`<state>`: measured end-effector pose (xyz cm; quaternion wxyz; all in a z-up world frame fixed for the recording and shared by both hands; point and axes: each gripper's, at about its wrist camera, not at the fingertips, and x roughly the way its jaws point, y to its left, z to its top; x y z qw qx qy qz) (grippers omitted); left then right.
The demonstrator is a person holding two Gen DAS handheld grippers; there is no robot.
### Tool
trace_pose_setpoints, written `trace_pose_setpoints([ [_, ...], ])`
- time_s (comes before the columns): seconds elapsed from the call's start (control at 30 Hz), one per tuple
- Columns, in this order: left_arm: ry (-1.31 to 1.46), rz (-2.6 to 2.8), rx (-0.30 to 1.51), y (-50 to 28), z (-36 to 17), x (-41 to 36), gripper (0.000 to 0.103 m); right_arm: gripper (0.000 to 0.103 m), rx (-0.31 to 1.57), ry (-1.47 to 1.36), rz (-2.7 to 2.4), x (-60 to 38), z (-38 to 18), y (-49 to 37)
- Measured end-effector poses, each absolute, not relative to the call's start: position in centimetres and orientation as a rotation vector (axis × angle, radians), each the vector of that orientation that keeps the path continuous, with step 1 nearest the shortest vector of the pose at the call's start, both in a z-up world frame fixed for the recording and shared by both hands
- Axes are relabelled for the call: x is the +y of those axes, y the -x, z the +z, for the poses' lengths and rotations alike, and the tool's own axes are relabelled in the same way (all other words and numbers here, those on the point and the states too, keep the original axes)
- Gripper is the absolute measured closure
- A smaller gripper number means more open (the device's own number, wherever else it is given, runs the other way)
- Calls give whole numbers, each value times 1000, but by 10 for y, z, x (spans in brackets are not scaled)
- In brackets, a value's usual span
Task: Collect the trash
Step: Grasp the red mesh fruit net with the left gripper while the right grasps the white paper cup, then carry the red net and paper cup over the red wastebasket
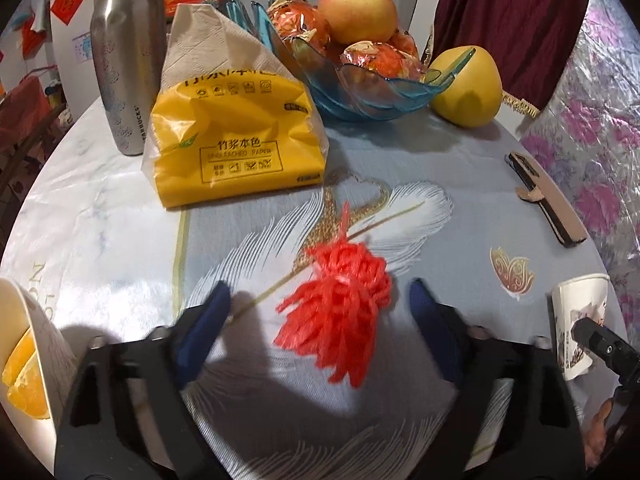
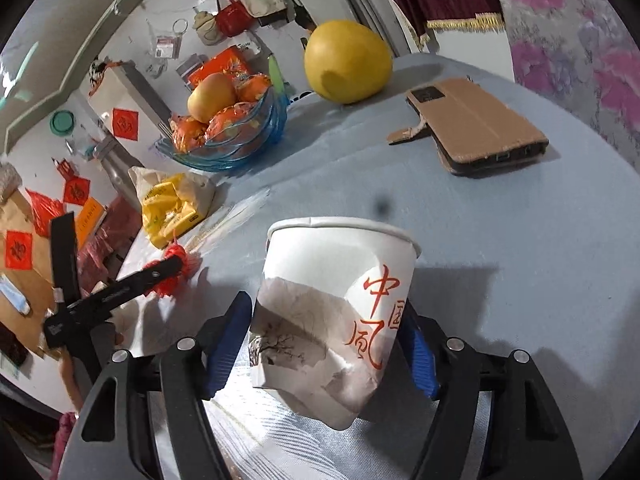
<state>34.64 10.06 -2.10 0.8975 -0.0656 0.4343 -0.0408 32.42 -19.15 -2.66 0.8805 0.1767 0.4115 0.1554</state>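
Observation:
A bunched red mesh net lies on the feather-print tablecloth across a thin wooden skewer. My left gripper stands open around the net, its blue pads apart from it on both sides. In the right wrist view, a crumpled white paper cup with red characters stands upright between the blue pads of my right gripper, which press its dented sides. The same cup shows at the right edge of the left wrist view. The red net is also visible at the left, partly behind the left gripper's black finger.
Behind the net stand a yellow tissue pack, a steel bottle, a blue glass fruit bowl and a yellow pomelo. A phone in a brown case lies far right. A white container with orange slices sits near left.

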Motion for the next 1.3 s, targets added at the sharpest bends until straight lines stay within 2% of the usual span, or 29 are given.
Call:
trace_pose_setpoints([
  [0.03,126,-85,904,-347,-22,99,37,32,857,-378,326,-193,-27,-324],
  [0.07,111,-84,905,-348,-22,95,38,32,857,-378,327,-193,-27,-324],
  [0.17,48,-107,891,-344,-21,83,51,32,858,-367,324,-190,-26,-324],
  [0.23,4,-117,888,-341,-22,76,64,32,858,-365,325,-190,-27,-324],
  [0.73,62,-202,837,-288,-1,59,67,36,768,-330,334,-191,-14,-302],
  [0.9,56,-223,807,-251,10,45,67,36,740,-418,346,-212,-9,-261],
  [1.3,8,-213,681,-140,23,9,67,36,654,-374,344,-236,24,-149],
])
